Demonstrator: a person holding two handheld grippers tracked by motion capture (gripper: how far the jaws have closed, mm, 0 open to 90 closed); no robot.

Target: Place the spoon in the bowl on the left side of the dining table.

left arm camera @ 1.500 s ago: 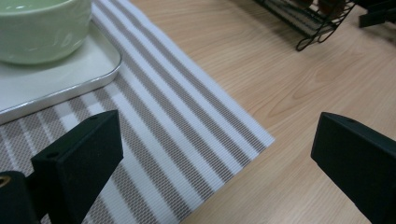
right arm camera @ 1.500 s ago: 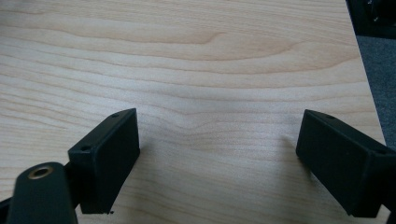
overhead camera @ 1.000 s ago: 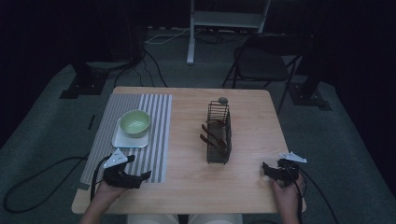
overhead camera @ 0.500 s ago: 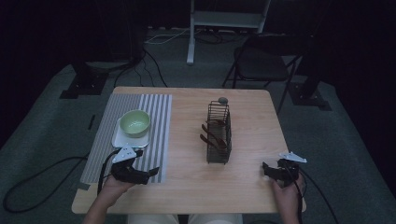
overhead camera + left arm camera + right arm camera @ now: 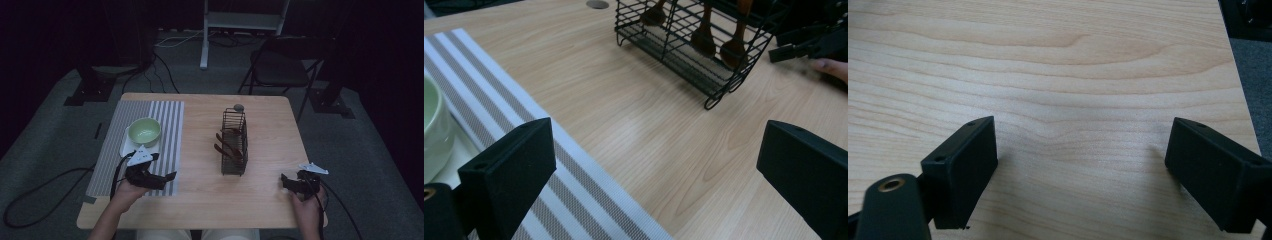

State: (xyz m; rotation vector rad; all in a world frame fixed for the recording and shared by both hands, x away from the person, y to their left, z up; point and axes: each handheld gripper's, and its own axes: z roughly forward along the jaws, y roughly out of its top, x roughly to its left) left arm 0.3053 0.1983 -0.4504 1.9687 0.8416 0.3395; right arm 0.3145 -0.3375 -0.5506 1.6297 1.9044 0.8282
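Note:
My left gripper hovers low over the near edge of the grey-and-white striped placemat, jaws wide open and pointing right with nothing between them. Just behind it, a pale green bowl sits on a white plate; the bowl's rim also appears at the left of the left gripper view. A black wire rack holding dark wooden spoons stands mid-table. My right gripper rests near the table's front right corner, open over bare wood.
The wooden table has a small grey grommet behind the rack. Cables trail off both sides onto the grey carpet. A folding chair and a stand's base are beyond the far edge.
The left gripper has moved a little forward and to the right along the placemat's near edge. The right gripper has stayed put.

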